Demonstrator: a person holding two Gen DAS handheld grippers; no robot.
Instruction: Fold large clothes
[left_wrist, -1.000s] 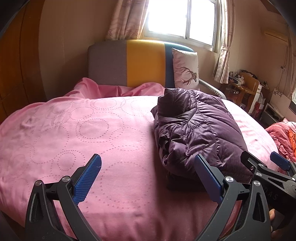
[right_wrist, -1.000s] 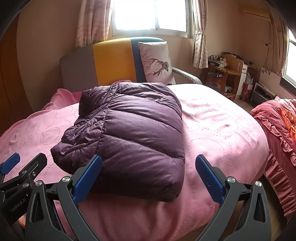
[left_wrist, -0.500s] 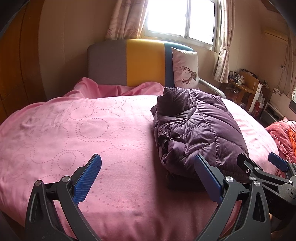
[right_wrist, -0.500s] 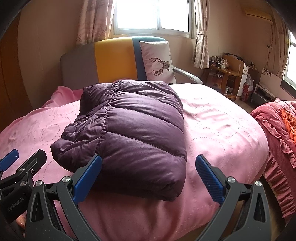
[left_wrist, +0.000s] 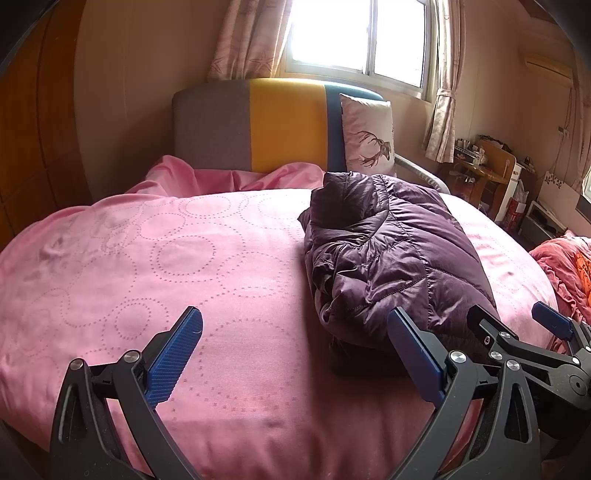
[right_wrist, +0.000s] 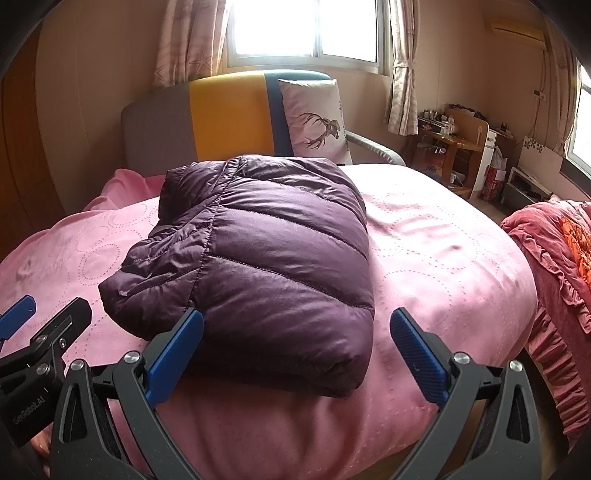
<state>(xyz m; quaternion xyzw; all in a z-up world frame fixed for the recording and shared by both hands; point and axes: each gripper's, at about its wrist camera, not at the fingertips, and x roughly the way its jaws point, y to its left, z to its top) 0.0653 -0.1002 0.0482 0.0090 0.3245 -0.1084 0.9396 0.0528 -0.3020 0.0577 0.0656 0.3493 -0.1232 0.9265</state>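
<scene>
Left gripper (left_wrist: 295, 354): black rigid arms with round silver bolts, flat blue ribbed pads (left_wrist: 173, 356). Jaws spread wide, nothing between them. It is held low at the near edge of the bed (left_wrist: 147, 258), pointing across the bare cover toward the headboard (left_wrist: 258, 122), with the jacket (left_wrist: 388, 258) just off its right pad.

Right gripper (right_wrist: 295, 354): same build, jaws equally wide, holding nothing. It points at the jacket's (right_wrist: 266, 251) near end; the left pad overlaps the jacket's near edge in this view, but contact cannot be confirmed. Each gripper shows at the edge of the other's view, side by side and apart.

Jacket: dark purple quilted down, shiny thin shell, puffed panels split by stitched seams. It is folded into a thick, roughly rectangular bundle lying on the bed's right half. The long axis runs from the near edge toward the headboard. The left side is crumpled, with loose folded layers; the top and right side are smooth and rounded. A dark hollow, collar or sleeve opening, sits at the far left corner.

Bed cover: pink satin-like cloth with dotted circle pattern, bunched at the far end.

Headboard: upholstered in grey, yellow and blue vertical bands. A pale pillow (right_wrist: 314, 118) with a deer print leans against it.
</scene>
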